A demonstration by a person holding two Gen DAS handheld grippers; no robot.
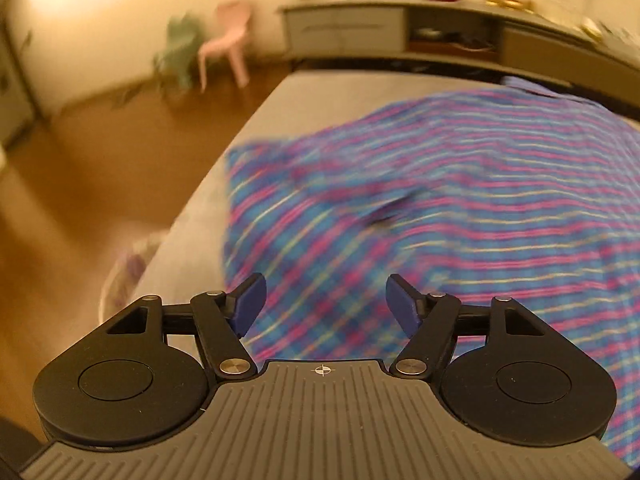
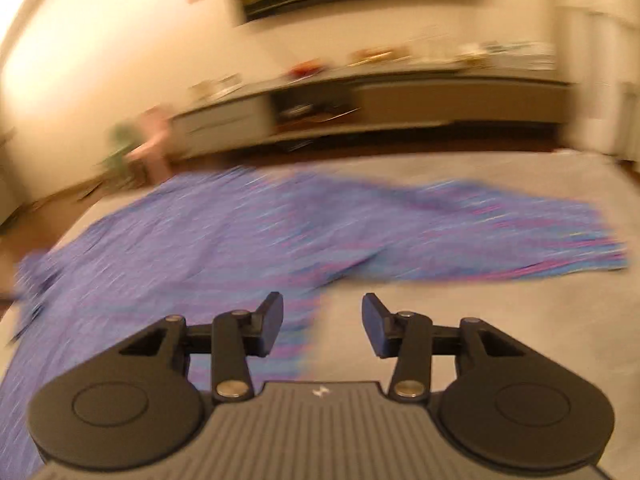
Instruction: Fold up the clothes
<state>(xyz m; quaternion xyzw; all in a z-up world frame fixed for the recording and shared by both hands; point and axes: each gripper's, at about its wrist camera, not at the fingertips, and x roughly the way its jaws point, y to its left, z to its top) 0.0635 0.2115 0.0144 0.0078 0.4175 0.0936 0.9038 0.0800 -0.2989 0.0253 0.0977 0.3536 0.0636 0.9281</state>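
Note:
A blue, pink and yellow plaid garment [image 1: 420, 208] lies spread on the grey bed [image 1: 320, 96]. It also shows in the right wrist view [image 2: 240, 232], blurred, with one part reaching to the right [image 2: 560, 240]. My left gripper [image 1: 325, 300] is open and empty, held above the garment's near left part. My right gripper [image 2: 322, 320] is open and empty, above the garment's near edge where the grey bed [image 2: 480, 312] shows. Both views are motion-blurred.
A long low cabinet [image 1: 400, 28] with small items on top stands beyond the bed, also in the right wrist view [image 2: 400, 96]. A pink chair [image 1: 228, 40] and a green chair [image 1: 180, 48] stand on the wooden floor [image 1: 80, 184] at left. A patterned bundle [image 1: 128, 268] lies beside the bed.

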